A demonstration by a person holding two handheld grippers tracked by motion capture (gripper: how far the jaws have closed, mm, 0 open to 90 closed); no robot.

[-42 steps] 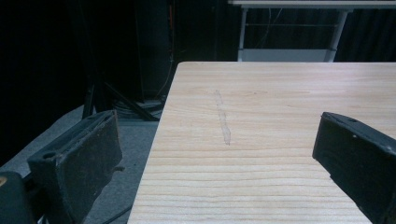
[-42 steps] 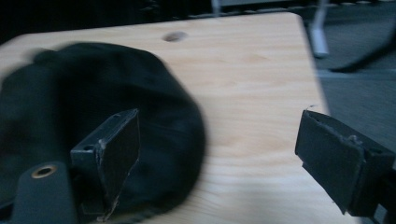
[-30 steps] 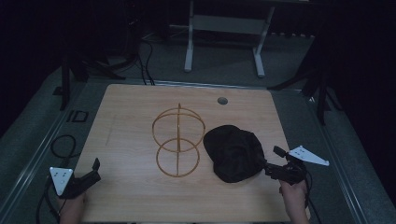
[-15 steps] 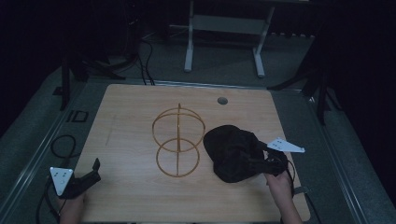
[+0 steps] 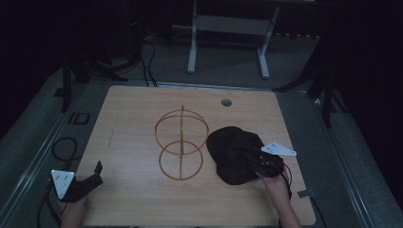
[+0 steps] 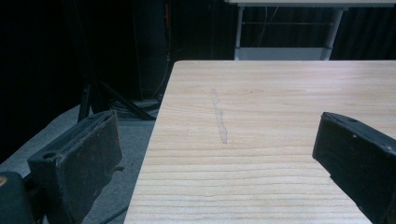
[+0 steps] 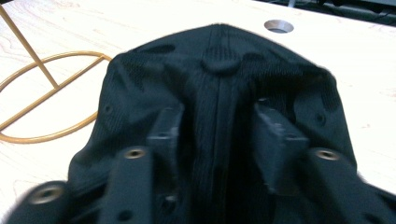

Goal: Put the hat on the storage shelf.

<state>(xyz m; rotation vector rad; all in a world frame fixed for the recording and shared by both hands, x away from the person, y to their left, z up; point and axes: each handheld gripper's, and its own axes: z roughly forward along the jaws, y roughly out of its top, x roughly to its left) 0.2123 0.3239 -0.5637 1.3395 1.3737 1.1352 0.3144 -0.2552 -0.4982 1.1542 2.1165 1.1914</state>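
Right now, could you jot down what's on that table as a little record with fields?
Table: light wood, round hole near far edge
Stand: gold wire stand, upright at centre
Cap: black cap, lying beside the stand
Right gripper: jaws straddling a fold of the cap, closure unclear
Left gripper: open, near corner, holding nothing

cap: black | wire stand: gold | table: light wood

Gaping claw over table (scuffed)
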